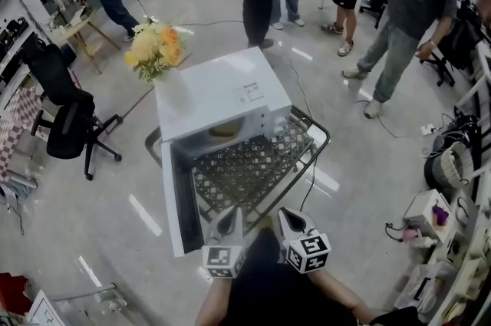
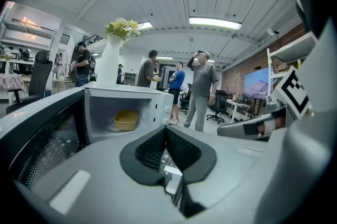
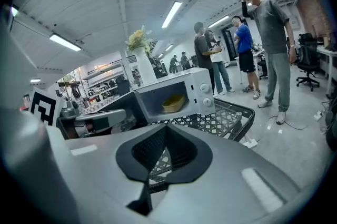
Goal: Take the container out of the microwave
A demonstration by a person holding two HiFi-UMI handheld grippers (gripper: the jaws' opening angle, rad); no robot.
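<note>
In the head view, the white microwave (image 1: 219, 94) sits on a wire table (image 1: 307, 156) with its door (image 1: 173, 202) swung wide open, so the way in is clear. The yellow container (image 1: 225, 130) is inside, toward the back. The left gripper (image 1: 229, 221) and right gripper (image 1: 290, 223) are side by side at the near edge of the table, both pointing at the opening. In the left gripper view, the left gripper's (image 2: 165, 133) jaws are pressed together with nothing between them, and the container (image 2: 126, 119) sits flat with its open side up. Its long side seems to run across the opening. In the right gripper view, the right gripper's (image 3: 164, 136) jaws are also pressed together and empty. The container (image 3: 174, 104) is well apart from them, so I think they must open to grab it.
</note>
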